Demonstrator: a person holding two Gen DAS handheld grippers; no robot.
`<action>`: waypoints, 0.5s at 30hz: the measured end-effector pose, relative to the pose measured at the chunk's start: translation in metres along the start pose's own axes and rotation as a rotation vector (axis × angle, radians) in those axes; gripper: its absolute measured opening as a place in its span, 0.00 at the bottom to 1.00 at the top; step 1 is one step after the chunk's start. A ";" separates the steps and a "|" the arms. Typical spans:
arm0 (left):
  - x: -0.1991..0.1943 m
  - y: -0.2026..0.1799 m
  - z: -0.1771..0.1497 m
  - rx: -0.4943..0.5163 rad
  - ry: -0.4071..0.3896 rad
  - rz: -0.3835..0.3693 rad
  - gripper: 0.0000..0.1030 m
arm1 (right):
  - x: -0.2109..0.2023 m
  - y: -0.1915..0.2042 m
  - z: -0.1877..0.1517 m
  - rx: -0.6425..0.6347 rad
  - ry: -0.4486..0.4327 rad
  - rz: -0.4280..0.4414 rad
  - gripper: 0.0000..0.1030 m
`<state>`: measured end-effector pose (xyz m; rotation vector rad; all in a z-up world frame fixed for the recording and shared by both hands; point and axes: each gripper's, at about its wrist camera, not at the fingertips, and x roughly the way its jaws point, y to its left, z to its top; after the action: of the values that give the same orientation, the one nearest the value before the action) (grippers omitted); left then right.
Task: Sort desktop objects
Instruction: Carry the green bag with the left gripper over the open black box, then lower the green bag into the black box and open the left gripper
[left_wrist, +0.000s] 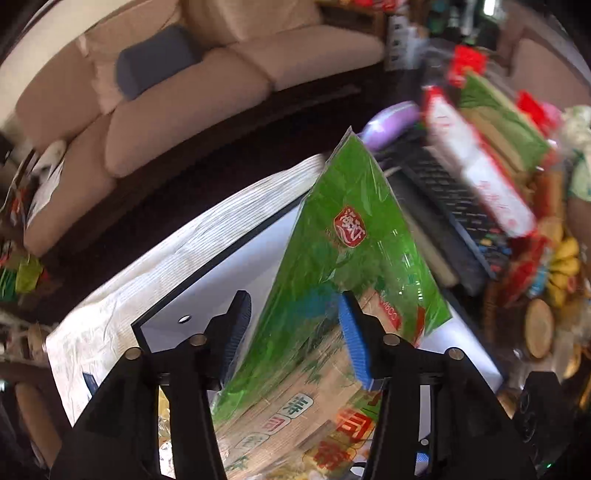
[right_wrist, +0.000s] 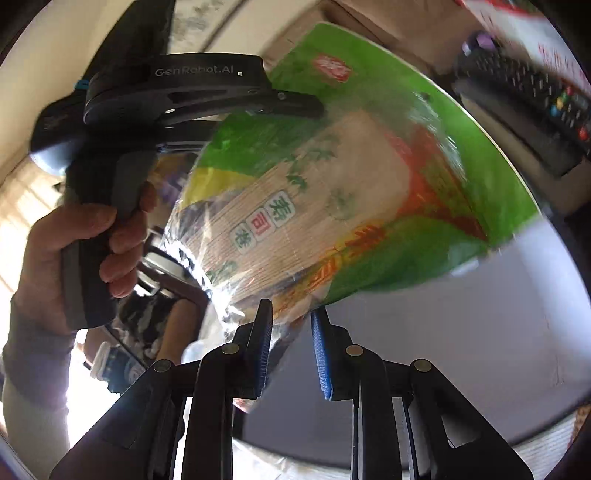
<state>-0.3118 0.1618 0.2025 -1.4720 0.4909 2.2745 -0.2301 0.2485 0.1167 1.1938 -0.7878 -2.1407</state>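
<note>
Green sushi-mat packet (left_wrist: 343, 236), shiny film wrap, bamboo slats visible through a printed window, held up tilted above the pale bench (left_wrist: 207, 306), one corner pointing up toward the beige sofa (left_wrist: 177, 96). Left hand-held gripper (left_wrist: 293, 332): jaws partly apart, the packet's lower part lying between the blue pads; the right-hand pad looks to lie against the film, the left-hand pad stands clear of it, so no firm squeeze can be read from this view. Right hand-held gripper (right_wrist: 291, 343): jaws narrow, the packet's (right_wrist: 332, 177) crinkled bottom edge running down into the gap between the pads, apparently pinched there, though blur hides the exact contact. From the right wrist view the left hand-held gripper (right_wrist: 207, 96) reaches in from the left over the packet's upper side, with a hand (right_wrist: 85, 251) wrapped round its dark grip and a grey sleeve at the wrist. A black remote control (left_wrist: 458, 206) lies on the bench just beyond the packet, beside a red-and-white box (left_wrist: 476, 162) and a heap of blurred packets. A white striped cloth (left_wrist: 155, 266) covers the bench's near edge. A bunch of bananas (left_wrist: 565, 266) sits at far right.
</note>
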 end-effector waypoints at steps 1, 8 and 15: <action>0.003 0.006 -0.001 -0.004 -0.015 0.008 0.46 | 0.008 -0.002 0.001 0.005 0.027 -0.023 0.23; -0.041 0.033 -0.019 -0.037 -0.151 -0.049 0.54 | 0.022 0.014 -0.004 -0.063 0.109 -0.102 0.29; -0.087 0.067 -0.091 -0.085 -0.109 -0.137 0.62 | -0.012 0.054 -0.025 -0.230 0.071 -0.238 0.38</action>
<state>-0.2410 0.0487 0.2521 -1.3675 0.2564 2.2766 -0.1925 0.2151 0.1514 1.2836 -0.3713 -2.2902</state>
